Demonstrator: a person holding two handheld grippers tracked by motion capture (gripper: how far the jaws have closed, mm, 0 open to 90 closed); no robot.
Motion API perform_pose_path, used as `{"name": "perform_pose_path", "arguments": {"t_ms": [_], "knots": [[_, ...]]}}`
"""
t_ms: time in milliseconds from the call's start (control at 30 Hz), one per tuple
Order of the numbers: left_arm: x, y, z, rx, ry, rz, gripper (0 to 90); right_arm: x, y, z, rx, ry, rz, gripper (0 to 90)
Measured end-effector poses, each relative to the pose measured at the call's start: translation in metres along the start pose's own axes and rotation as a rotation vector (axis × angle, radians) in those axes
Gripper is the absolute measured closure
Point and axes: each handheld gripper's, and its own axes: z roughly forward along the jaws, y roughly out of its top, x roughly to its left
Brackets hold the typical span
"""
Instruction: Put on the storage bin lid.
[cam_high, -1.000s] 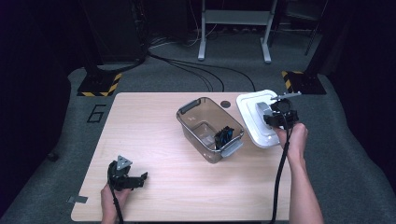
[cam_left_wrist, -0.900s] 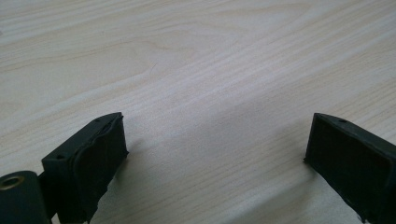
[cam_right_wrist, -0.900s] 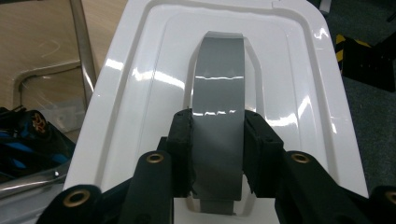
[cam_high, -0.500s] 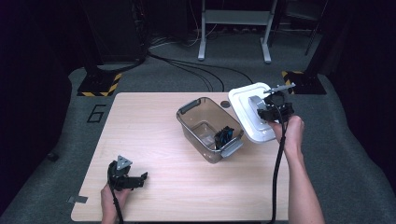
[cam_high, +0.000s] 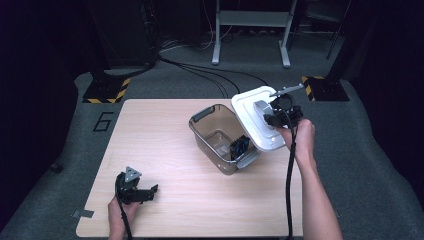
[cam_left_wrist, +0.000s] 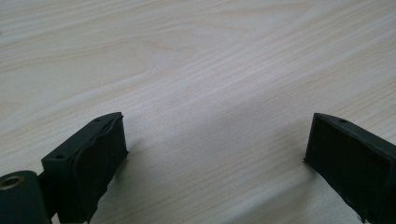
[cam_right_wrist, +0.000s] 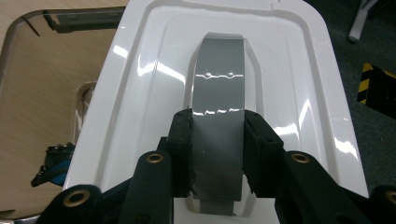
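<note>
White lid (cam_high: 255, 120): plastic, with a grey handle strip (cam_right_wrist: 218, 116) across its top; held off the table (cam_high: 165, 150) over the far right corner, tilted, its near edge overlapping the right rim of the container (cam_high: 220, 137)
Right gripper (cam_right_wrist: 217, 140): jaws clamped on the two sides of the grey handle strip; the strip is the one raised part of the lid narrow enough to pinch, which explains the grip point; in the high view the gripper (cam_high: 280, 116) sits on top of the lid
Reason for the tilt: judged as carrying, either to seat the lid on the container or to take it clear; the frames do not settle which
Container: clear, smoke-tinted plastic tub with grey latch handles at both ends; stands right of the table centre, set diagonal to the table edges, mouth open upward
Contents: one small black and blue object (cam_high: 239, 146) against the near right wall of the tub; the remainder of the floor is bare; its identity cannot be told
Left gripper (cam_high: 137, 192): rests at the near left corner of the table; jaws spread wide with nothing between them, bare wood grain below (cam_left_wrist: 215, 154); judged parked, clear of the working area
Caution: the lid hangs from the strip alone, so a slack grip could let it swing or drop onto the tub rim
</note>
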Motion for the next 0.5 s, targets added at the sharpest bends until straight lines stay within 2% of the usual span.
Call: {"name": "perform_pose_path", "arguments": {"t_ms": [133,233,433,500], "knots": [[0.000,0.000,0.000,0.000,0.000,-0.001,5.0,0.009,0.006,0.001,-0.001,0.022,-0.038,66.7],[0.000,0.000,0.000,0.000,0.000,0.000,5.0,0.014,0.010,0.002,0.000,0.036,-0.039,66.7],[0.000,0.000,0.000,-0.001,0.001,-0.003,5.0,0.032,0.018,0.007,0.009,0.074,-0.070,66.7],[0.000,0.000,0.000,-0.001,0.002,-0.004,5.0,0.036,0.020,0.010,0.013,0.085,-0.096,66.7]]}}
